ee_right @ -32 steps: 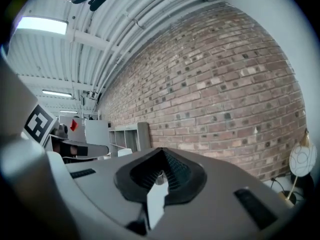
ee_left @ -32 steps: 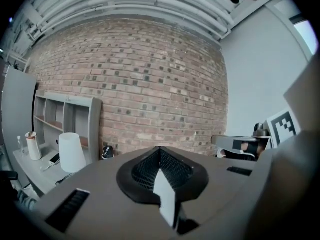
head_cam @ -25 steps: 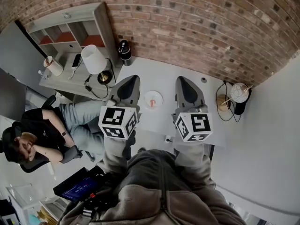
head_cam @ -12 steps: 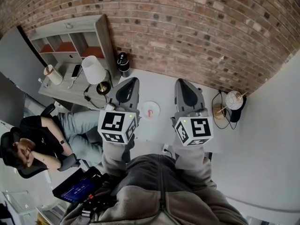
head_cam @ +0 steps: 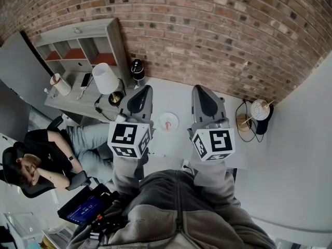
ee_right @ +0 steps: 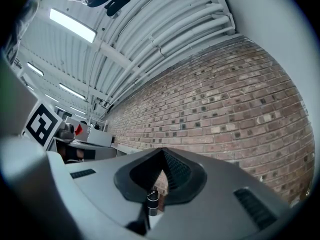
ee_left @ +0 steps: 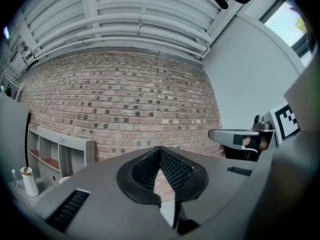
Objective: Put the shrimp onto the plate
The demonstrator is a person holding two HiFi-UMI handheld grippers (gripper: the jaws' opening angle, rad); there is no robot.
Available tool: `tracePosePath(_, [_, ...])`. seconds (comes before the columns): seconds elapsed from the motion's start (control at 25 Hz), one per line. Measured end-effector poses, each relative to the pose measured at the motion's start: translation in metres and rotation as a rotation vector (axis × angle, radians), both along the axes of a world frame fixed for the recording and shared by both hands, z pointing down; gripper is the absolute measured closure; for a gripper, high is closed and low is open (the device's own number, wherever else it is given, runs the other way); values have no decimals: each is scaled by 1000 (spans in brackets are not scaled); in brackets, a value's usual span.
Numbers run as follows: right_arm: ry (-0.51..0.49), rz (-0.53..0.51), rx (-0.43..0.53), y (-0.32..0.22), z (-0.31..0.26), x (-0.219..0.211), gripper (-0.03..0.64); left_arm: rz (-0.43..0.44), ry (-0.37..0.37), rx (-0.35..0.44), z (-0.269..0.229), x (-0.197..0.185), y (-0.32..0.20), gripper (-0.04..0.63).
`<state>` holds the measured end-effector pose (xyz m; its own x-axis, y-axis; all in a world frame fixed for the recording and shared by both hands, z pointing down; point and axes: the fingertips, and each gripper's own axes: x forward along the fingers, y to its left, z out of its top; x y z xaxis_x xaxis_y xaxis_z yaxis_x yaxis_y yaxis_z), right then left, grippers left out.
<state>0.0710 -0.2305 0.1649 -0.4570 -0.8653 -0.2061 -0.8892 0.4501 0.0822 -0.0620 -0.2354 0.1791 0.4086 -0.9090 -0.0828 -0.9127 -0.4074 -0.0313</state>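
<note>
A small white plate (head_cam: 169, 122) lies on the white table (head_cam: 171, 90), between my two grippers in the head view. A pinkish-orange shrimp (head_cam: 167, 124) rests on it. My left gripper (head_cam: 146, 87) is held above the table to the left of the plate and points level at the brick wall. Its jaws meet at the tip (ee_left: 160, 148) with nothing between them. My right gripper (head_cam: 200, 87) is held to the right of the plate and is tilted slightly upward. It is also shut and empty (ee_right: 162, 150).
A black bottle (head_cam: 137, 69) stands at the table's far left corner. A white lamp (head_cam: 105, 78) and a grey shelf unit (head_cam: 78, 40) are to the left. A person (head_cam: 46, 157) sits at lower left. A round lamp and cables (head_cam: 257, 112) are at the right.
Both grippers have risen a little above the table and stayed shut. The plate and shrimp have not moved.
</note>
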Motion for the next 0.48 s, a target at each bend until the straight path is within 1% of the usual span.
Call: tracePosePath(0.48, [18,2,12,8,3,-9,615,-16,-6,-19,8,-10,7,591])
